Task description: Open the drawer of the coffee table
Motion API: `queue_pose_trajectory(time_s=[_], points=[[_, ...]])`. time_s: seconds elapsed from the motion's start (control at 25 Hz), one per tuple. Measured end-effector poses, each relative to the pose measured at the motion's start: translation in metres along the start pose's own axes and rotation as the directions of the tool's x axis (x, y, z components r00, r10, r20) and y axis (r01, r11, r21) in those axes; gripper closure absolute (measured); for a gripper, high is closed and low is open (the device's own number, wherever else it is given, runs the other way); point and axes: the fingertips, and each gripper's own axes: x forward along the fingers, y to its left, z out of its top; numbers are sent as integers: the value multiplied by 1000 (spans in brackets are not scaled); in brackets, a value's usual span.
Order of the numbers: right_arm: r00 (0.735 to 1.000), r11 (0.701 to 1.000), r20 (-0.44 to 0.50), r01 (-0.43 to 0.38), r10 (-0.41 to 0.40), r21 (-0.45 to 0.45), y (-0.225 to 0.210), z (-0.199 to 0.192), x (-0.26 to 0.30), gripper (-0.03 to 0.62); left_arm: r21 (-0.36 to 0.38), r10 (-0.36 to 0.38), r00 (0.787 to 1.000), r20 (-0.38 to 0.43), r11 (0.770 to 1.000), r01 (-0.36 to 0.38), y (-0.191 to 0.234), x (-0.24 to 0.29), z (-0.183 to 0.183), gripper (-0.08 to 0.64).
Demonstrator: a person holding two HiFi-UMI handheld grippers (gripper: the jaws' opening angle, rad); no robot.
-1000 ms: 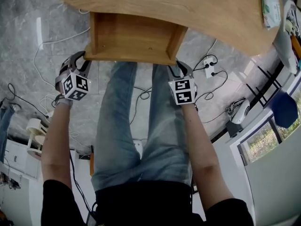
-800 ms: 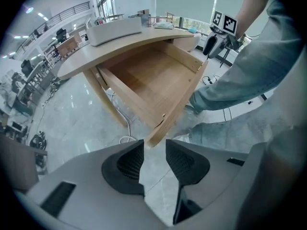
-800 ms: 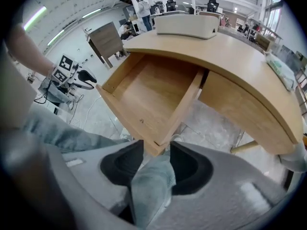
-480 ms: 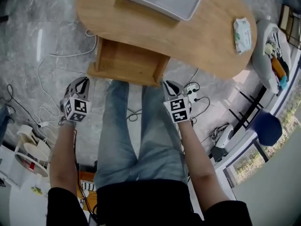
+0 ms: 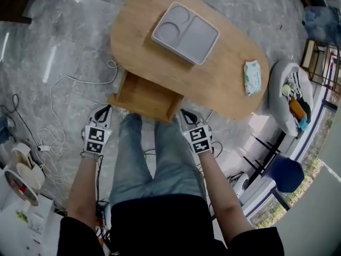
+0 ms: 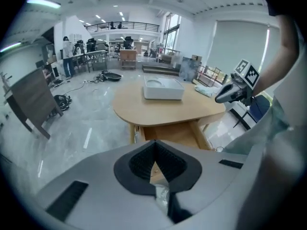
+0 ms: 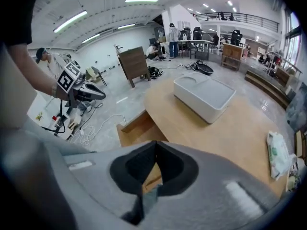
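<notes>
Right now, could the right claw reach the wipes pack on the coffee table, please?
Probably yes: only bare coffee table lies between the right claw and the wipes pack. The claw is shut, so it must open first.

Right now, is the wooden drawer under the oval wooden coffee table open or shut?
Open: the wooden drawer juts out from under the oval wooden coffee table, its inside visible.
</notes>
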Motion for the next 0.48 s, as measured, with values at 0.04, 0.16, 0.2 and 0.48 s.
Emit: queue_pose_trajectory(time_s=[0.04,0.16,0.2,0.48], points=[[1000,1000,9,-7,7,-6,1,11,-8,595,-22,12,1000,16,1000,-11,0,-10,9,546],[999,999,45,-24,25,-27,7,47,-34,595,-69,26,998,55,997,-22,-4,-37,33,546],[998,999,61,-28,30,-33,9,59,-41,595,-76,29,997,66,997,-24,-5,-45,39,546],[984,995,165,-48,62,-85,28,141,-93,595,-148,82,975,206,988,-51,-14,-118,98,546]])
